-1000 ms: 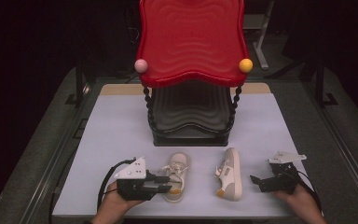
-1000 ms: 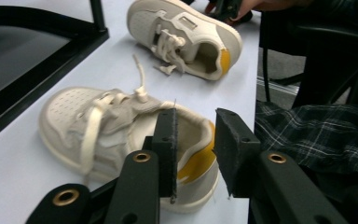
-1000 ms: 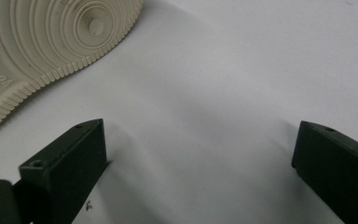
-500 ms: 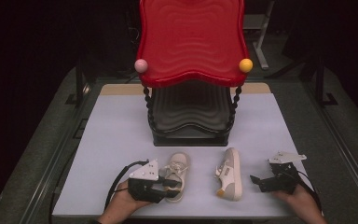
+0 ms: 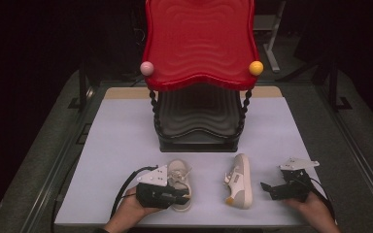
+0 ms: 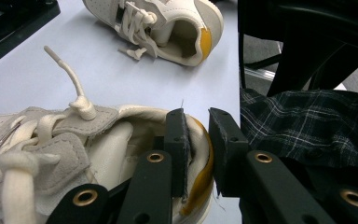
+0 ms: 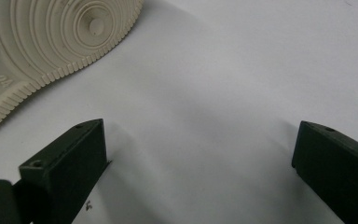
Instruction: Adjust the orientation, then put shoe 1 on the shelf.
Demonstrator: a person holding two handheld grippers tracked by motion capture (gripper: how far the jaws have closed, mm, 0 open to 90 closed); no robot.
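Observation:
Two cream sneakers lie near the table's front edge. The left sneaker (image 5: 178, 174) stands upright with its toe pointing away; in the left gripper view this sneaker (image 6: 51, 144) has an orange heel tab. My left gripper (image 5: 186, 197) (image 6: 197, 128) is shut on that heel, one jaw inside the shoe and one outside. The right sneaker (image 5: 239, 180) lies on its side, its ribbed sole (image 7: 51, 42) facing my right gripper (image 5: 265, 188) (image 7: 200, 149). That gripper stands open just above the bare table, a short way right of the sole.
A two-level stand rises at mid-table: a red wavy top tray (image 5: 199, 43) with a pink ball (image 5: 147, 68) and a yellow ball (image 5: 256, 67), and a black lower tray (image 5: 196, 121). A plaid sleeve (image 6: 307, 126) lies beside the left gripper.
My left gripper has slid right along the front edge onto the left sneaker's heel. The right gripper and right sneaker have stayed put.

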